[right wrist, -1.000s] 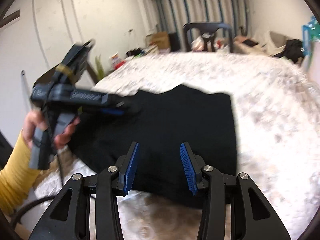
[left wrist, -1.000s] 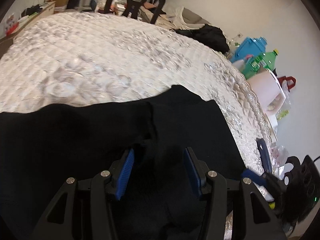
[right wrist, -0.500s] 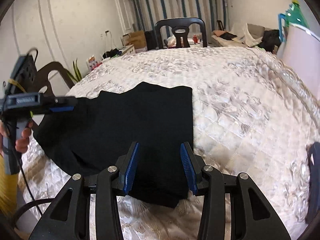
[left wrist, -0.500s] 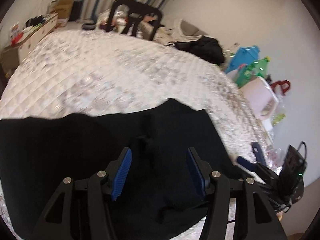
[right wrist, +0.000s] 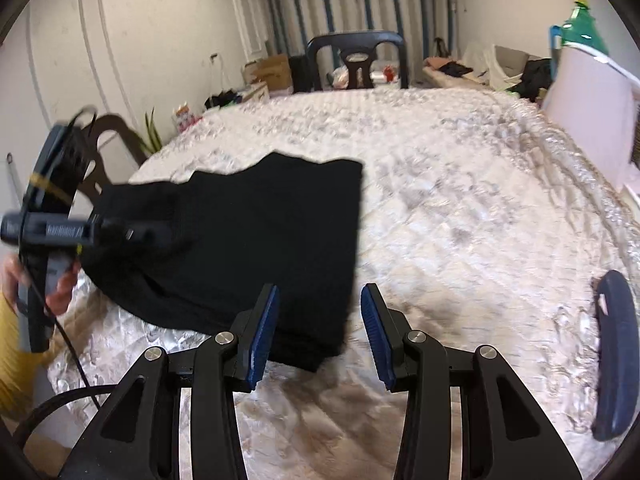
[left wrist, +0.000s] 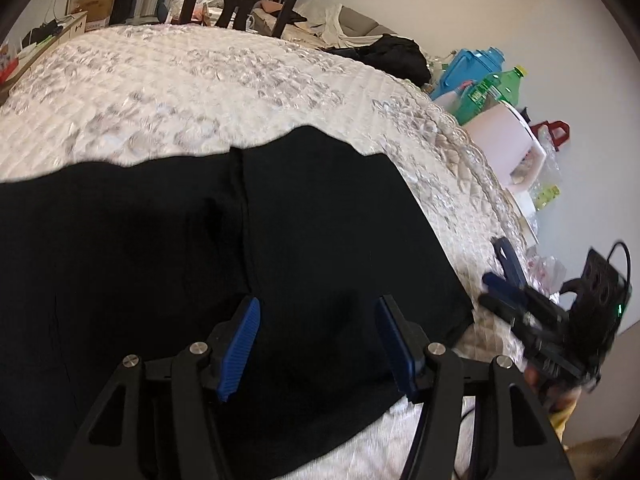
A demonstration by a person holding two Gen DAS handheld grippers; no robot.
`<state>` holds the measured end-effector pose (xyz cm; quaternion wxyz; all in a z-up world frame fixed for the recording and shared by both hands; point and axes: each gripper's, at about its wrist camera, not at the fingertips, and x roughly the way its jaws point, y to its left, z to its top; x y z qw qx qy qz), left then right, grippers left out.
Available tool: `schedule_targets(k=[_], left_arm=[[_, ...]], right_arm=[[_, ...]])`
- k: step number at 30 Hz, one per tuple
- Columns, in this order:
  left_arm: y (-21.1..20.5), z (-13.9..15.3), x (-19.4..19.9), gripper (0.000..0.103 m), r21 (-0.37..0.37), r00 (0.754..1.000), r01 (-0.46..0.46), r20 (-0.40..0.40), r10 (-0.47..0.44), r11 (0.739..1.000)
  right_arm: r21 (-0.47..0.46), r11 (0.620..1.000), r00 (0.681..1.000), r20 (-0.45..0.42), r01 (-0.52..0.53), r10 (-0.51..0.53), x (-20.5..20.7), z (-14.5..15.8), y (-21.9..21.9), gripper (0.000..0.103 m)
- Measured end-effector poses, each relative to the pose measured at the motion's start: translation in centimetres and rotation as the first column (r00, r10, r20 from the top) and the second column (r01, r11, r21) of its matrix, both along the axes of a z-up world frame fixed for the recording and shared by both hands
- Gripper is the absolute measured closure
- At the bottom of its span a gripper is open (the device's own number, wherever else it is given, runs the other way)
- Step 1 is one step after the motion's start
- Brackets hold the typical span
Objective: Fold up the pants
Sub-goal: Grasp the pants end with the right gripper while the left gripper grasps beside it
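The black pants (left wrist: 200, 264) lie folded on the bed (left wrist: 180, 92), near its front edge. My left gripper (left wrist: 316, 344) hangs over them, its jaws having just been opening, with nothing pinched between its blue pads. My right gripper (right wrist: 318, 324) hovers released above the pants' (right wrist: 256, 240) right front corner, grasping nothing.

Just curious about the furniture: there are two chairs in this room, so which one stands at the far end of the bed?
The black plastic chair in front of the striped curtains. The brown chair stands beside the bed, along its left edge.
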<state>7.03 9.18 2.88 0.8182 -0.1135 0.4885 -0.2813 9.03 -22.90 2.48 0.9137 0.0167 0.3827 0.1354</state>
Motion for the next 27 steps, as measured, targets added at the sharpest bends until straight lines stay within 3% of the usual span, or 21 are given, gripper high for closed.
schedule_targets(k=[8, 14, 19, 23, 27], left_arm=[[0.7, -0.3, -3.7, 0.039, -0.004, 1.0, -0.007, 0.016, 0.007, 1.0], [1.4, 0.6, -5.2, 0.039, 0.051, 1.0, -0.001, -0.013, 0.002, 0.999], [1.3, 3.3, -5.5, 0.039, 0.095, 0.994, -0.024, 0.104, 0.014, 0.995], [-0.4, 4.7, -4.3, 0.039, 0.103, 0.987, -0.022, 0.162, 0.005, 0.994], [-2.8, 5.1, -3.4, 0.039, 0.213, 0.97, -0.053, 0.241, 0.0, 0.976]], right_arm=[[0.093, 0.994, 0.998, -0.027, 0.058, -0.056, 1.0, -0.4, -2.8, 0.051], [0.123, 0.991, 0.999, -0.03, 0.044, -0.041, 1.4, -0.6, -3.0, 0.046], [0.184, 0.983, 0.998, -0.06, 0.006, 0.005, 2.1, -1.2, -2.6, 0.043], [0.18, 0.983, 0.997, -0.077, -0.019, 0.033, 2.4, -1.6, -1.7, 0.043], [0.192, 0.981, 0.995, -0.084, -0.029, 0.046, 2.3, -1.8, -1.3, 0.042]])
